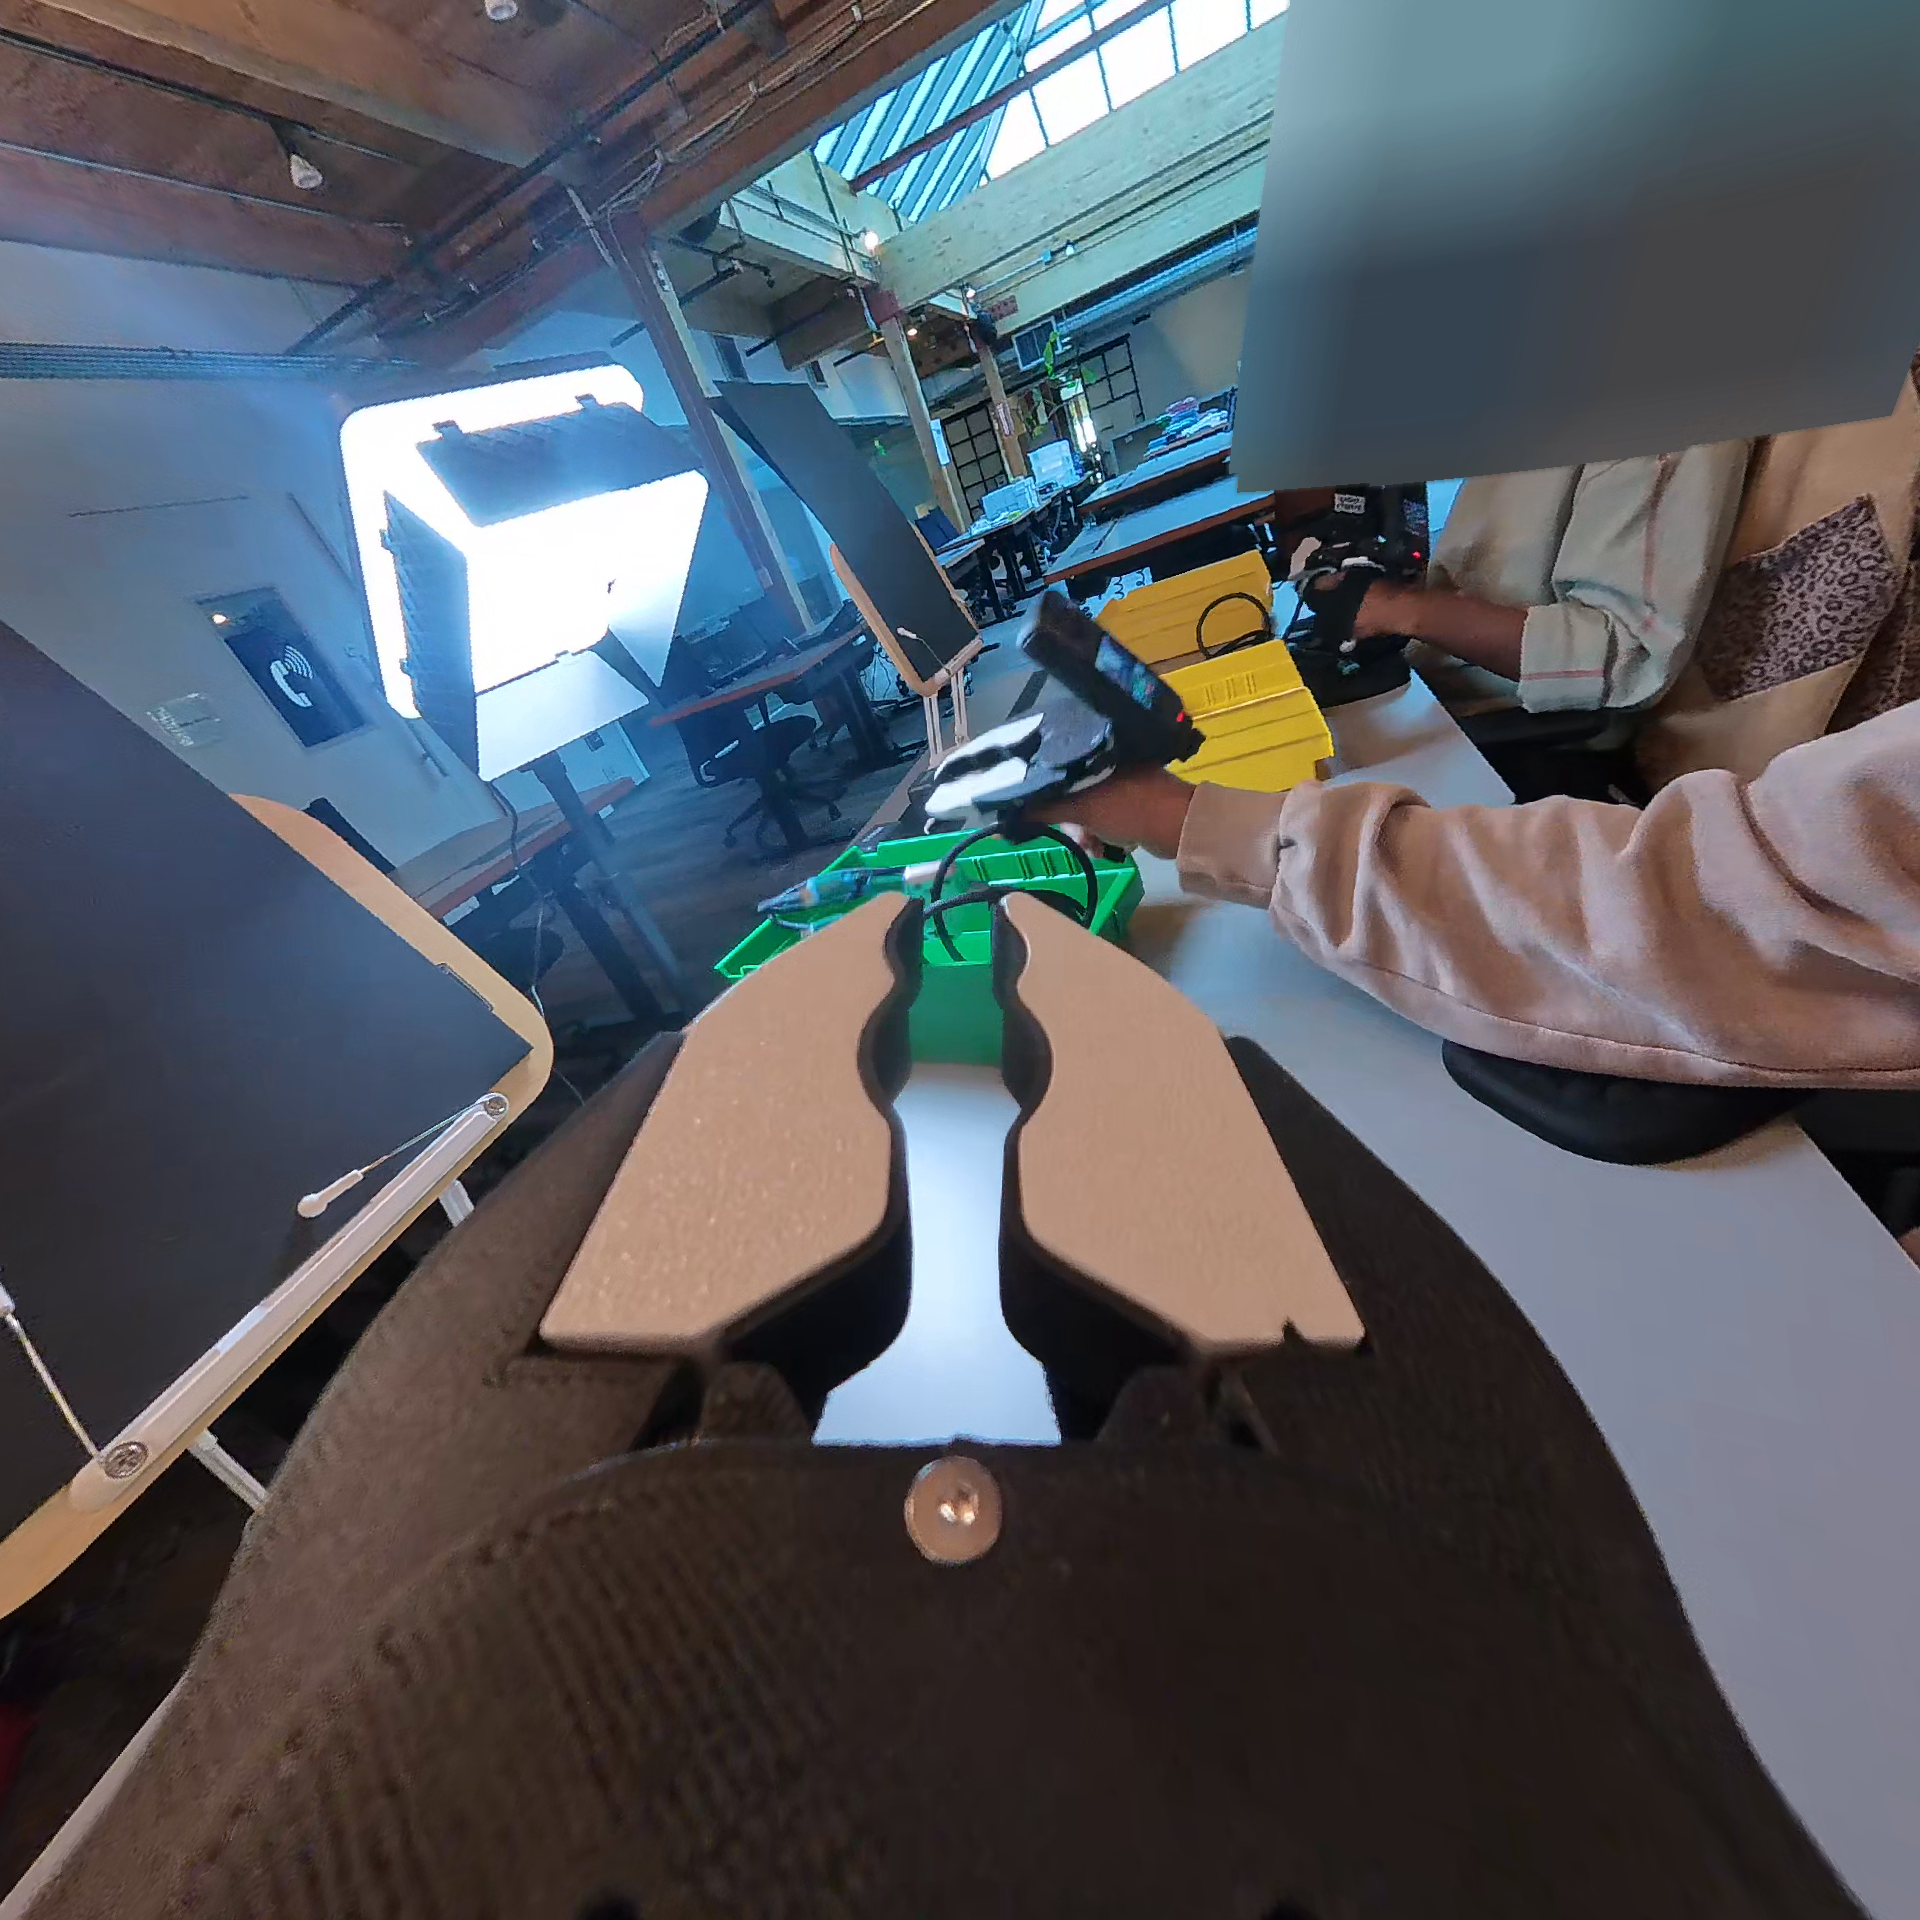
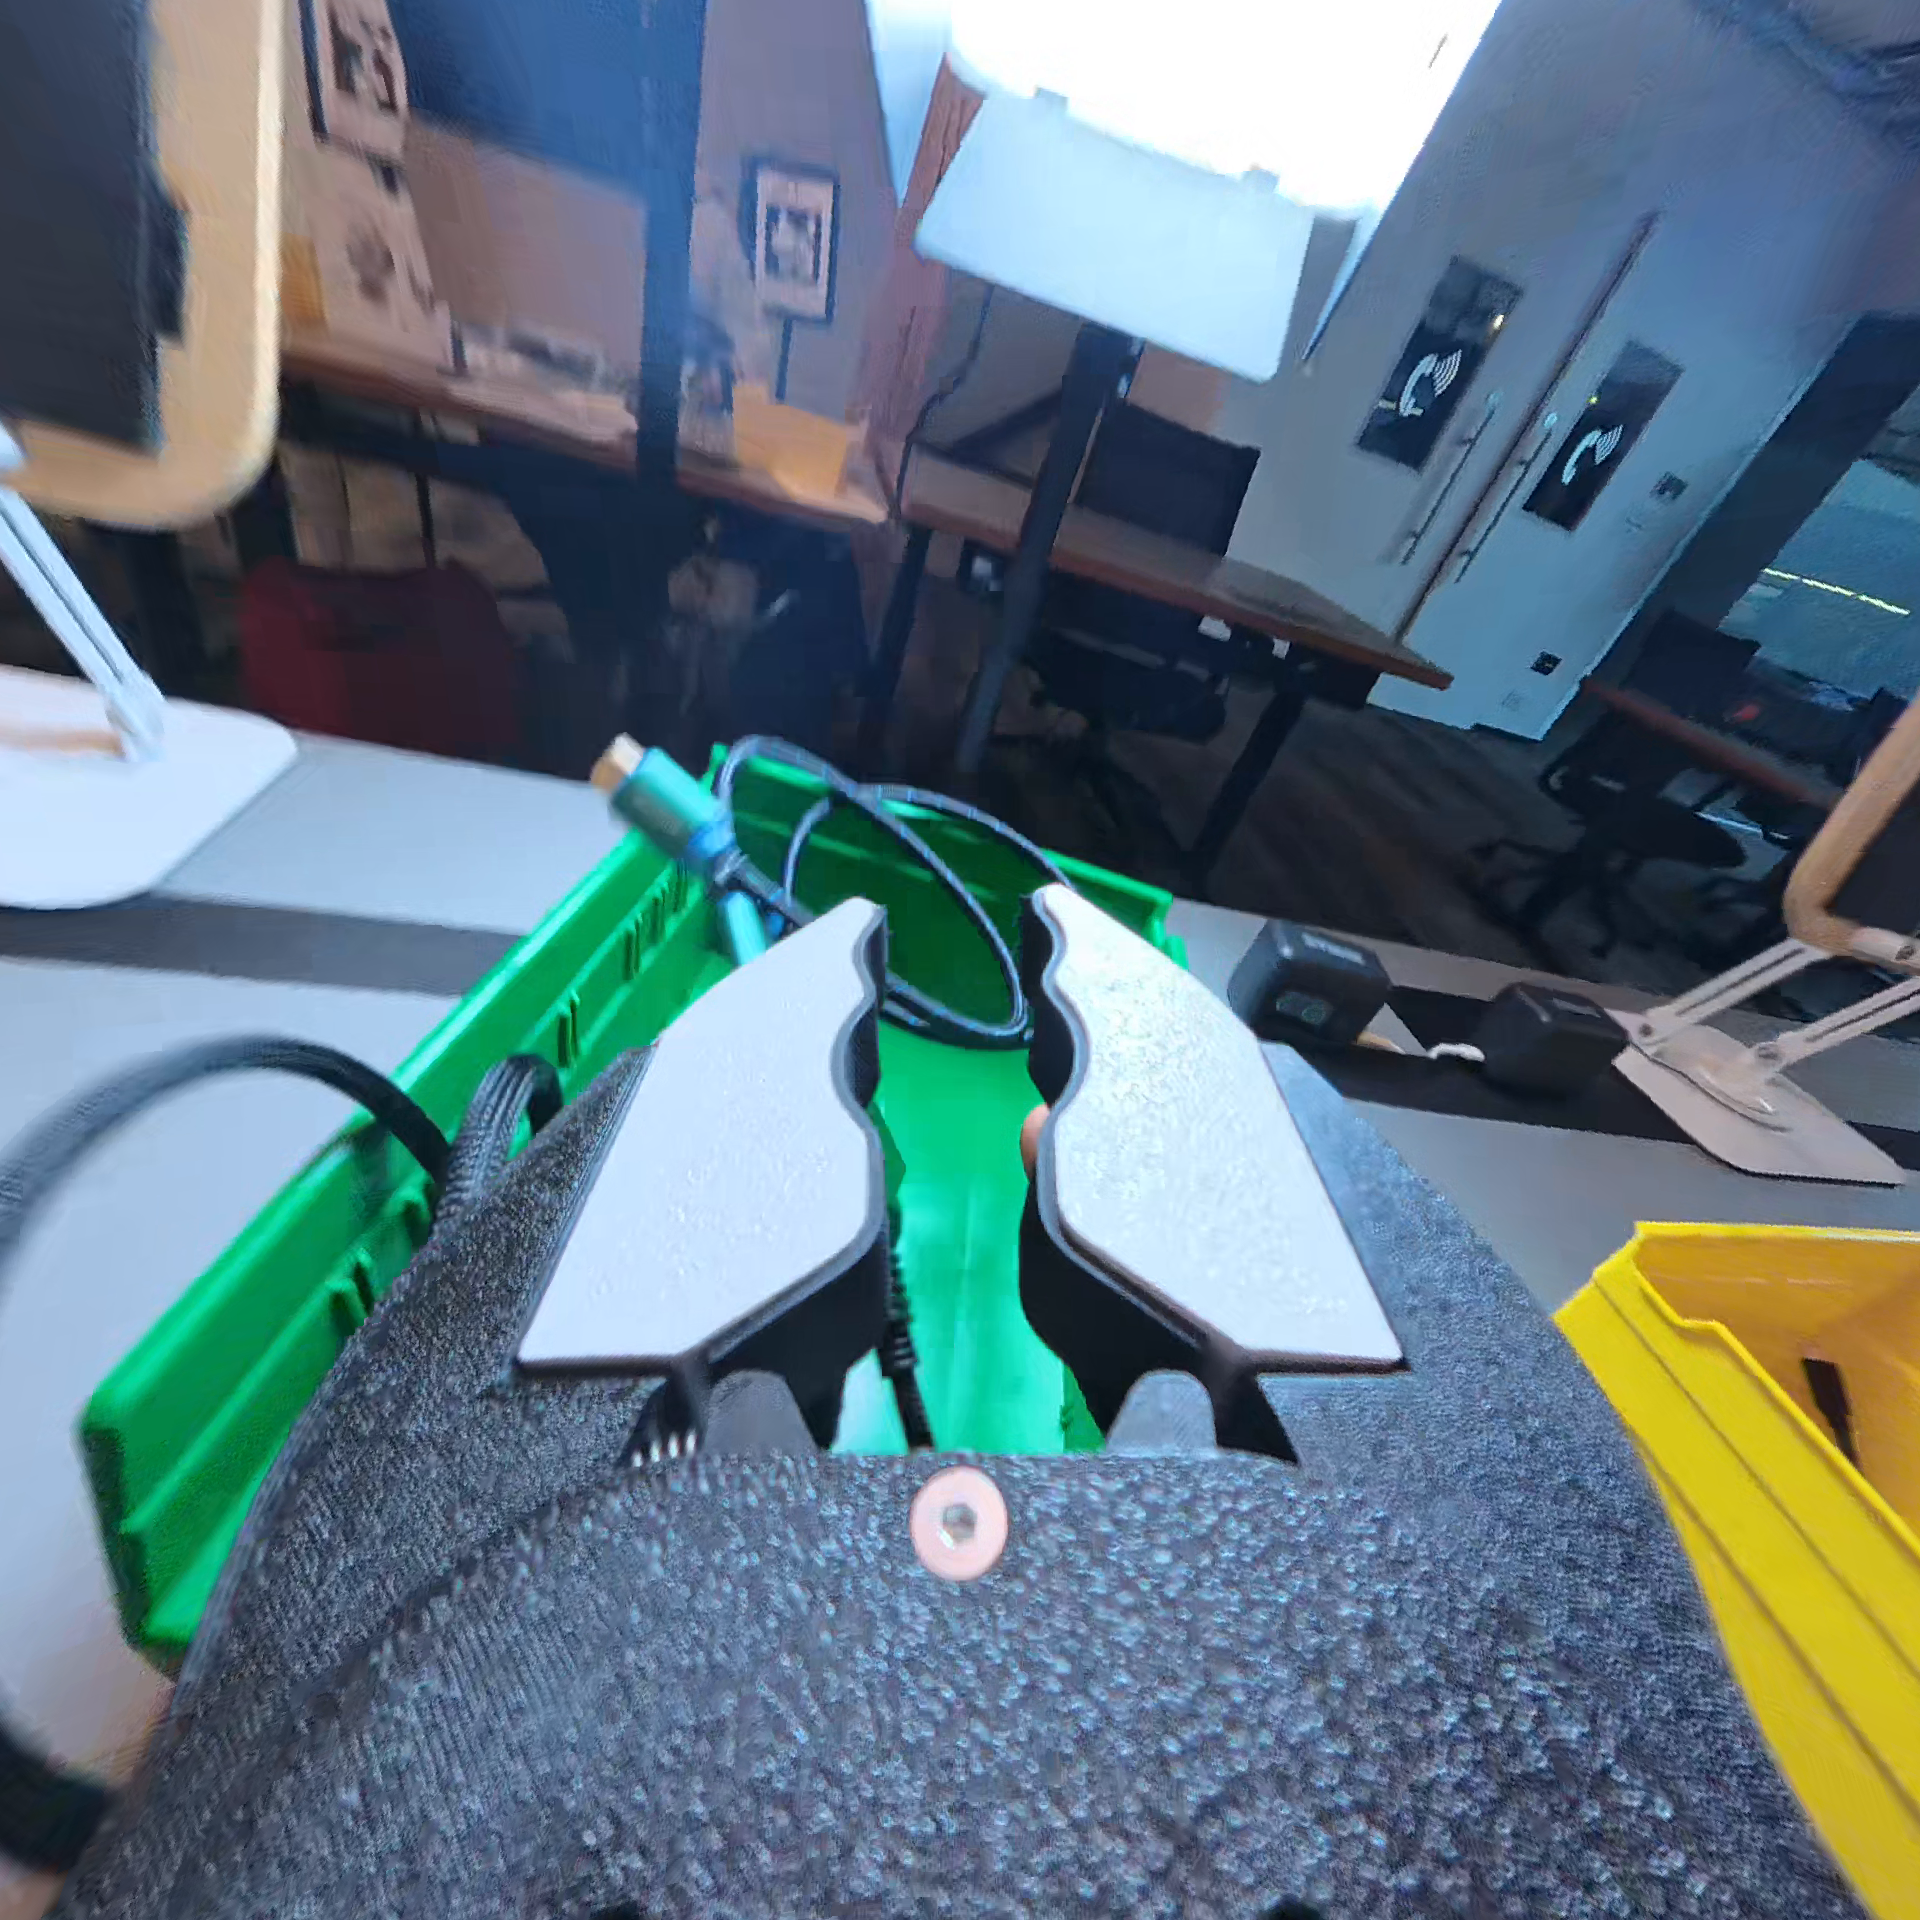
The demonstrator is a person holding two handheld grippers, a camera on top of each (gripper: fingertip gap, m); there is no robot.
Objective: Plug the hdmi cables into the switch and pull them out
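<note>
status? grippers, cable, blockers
Both grippers, left and right, open, empty. HDMI cable coiled in green bin, right above it. Switch not visible.

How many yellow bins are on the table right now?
2. In the left wrist view, the nearer yellow bin sits beyond the green bin, and the farther yellow bin, holding a black cable, is directly behind it. More may be hidden.
</note>
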